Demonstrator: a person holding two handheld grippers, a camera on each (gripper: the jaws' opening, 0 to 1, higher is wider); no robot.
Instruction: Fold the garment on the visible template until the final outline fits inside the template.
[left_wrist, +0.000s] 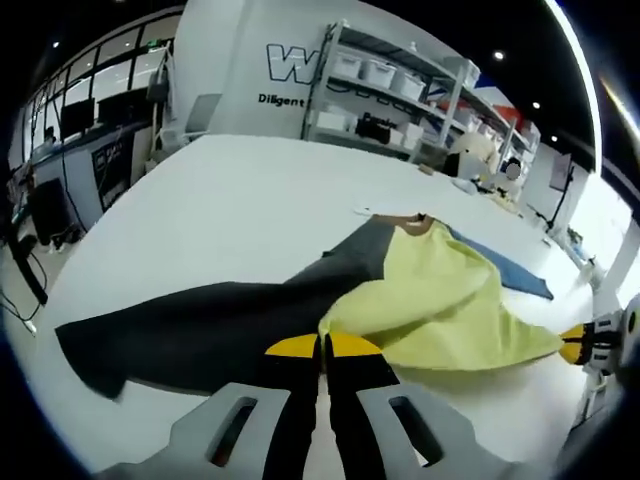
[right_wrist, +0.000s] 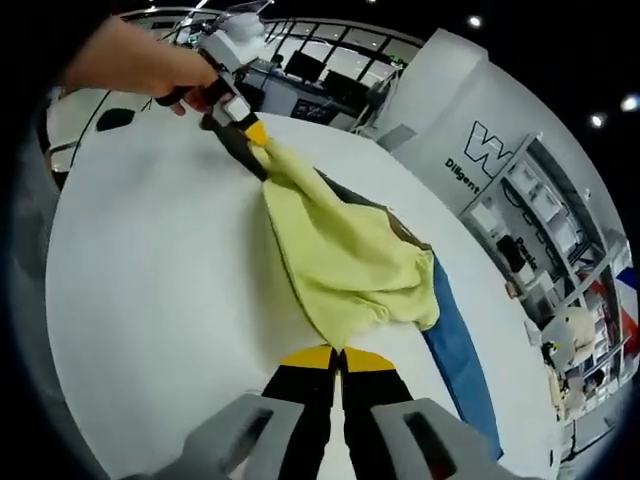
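Observation:
A yellow garment (left_wrist: 440, 290) lies bunched on the white table (left_wrist: 230, 210), held stretched between both grippers. My left gripper (left_wrist: 322, 346) is shut on one edge of it. In the right gripper view the left gripper (right_wrist: 240, 125), held by a hand (right_wrist: 130, 60), pinches the far corner of the yellow garment (right_wrist: 340, 250). My right gripper (right_wrist: 338, 357) is shut on the near edge, and it appears at the right of the left gripper view (left_wrist: 580, 345). A dark grey template sheet (left_wrist: 190, 330) spreads under and beside the garment; a strip of the sheet (right_wrist: 350, 193) peeks out.
A blue cloth strip (left_wrist: 515, 268) lies beyond the garment, also visible as a blue strip (right_wrist: 458, 355) on the right. Shelving with white bins (left_wrist: 400, 90) and a lettered wall stand behind the table. Desks (left_wrist: 70, 170) line the left side. White table (right_wrist: 150, 260) surface stretches left.

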